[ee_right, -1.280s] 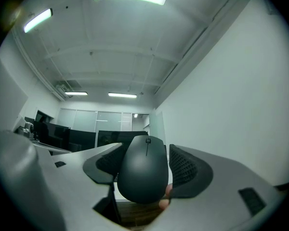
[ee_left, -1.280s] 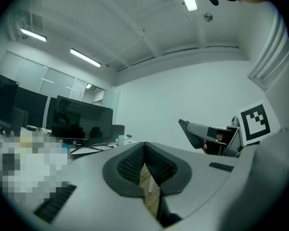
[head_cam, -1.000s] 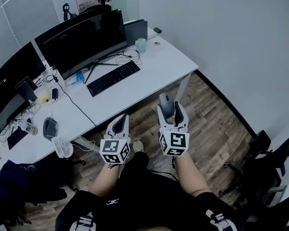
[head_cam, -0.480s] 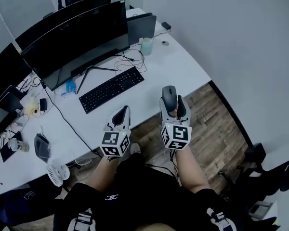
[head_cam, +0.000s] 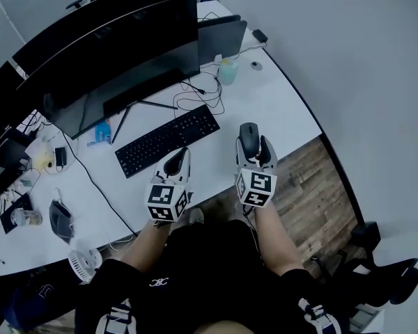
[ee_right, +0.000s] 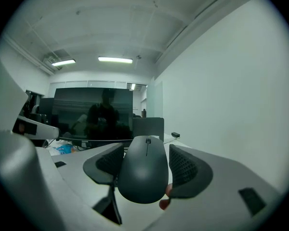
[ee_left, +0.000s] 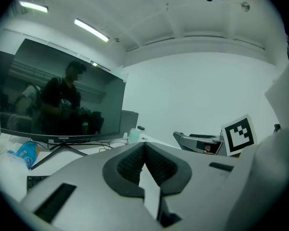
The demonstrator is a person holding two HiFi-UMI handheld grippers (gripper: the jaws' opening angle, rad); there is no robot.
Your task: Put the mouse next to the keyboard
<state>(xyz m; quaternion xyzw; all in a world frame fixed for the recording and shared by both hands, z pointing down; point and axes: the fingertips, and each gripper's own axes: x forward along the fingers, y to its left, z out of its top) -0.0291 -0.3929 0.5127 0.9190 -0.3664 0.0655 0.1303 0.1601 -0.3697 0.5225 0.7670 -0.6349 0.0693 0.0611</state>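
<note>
right gripper clamps the mouse; best to set it flat just right of the keyboard. left gripper jaws together, empty.

— What's the person wearing?
— Black clothes with a little white mark.
— And the tools?
— The left gripper and right gripper are pale grey, with dark bumpy pads. Each has a cube of black-and-white squares.

Right gripper carrying mouse moved off floor, now over desk beside keyboard (left gripper advanced too).
</note>
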